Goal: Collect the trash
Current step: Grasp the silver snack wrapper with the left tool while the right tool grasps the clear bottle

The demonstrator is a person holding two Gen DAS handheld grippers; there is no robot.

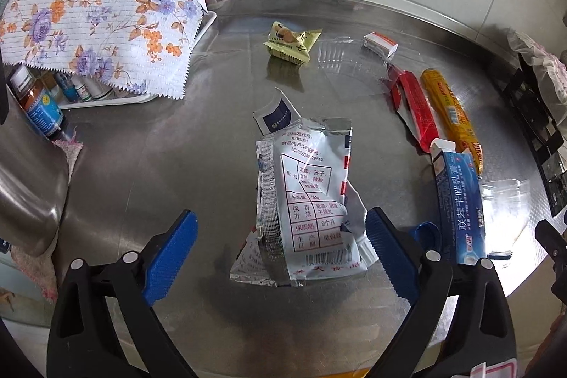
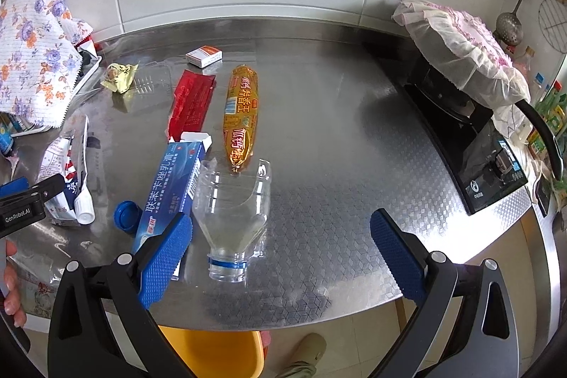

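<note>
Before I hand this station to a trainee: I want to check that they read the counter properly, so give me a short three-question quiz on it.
1. True or false: the left tool is shut on the silver foil packet.
2. What lies between the open jaws of the right tool? A) cut-off clear bottle top B) yellow snack wrapper C) small white and red box
3. Fill in: the orange sausage lies beside a ___ wrapper.

Key: 1 false; 2 A; 3 red
</note>
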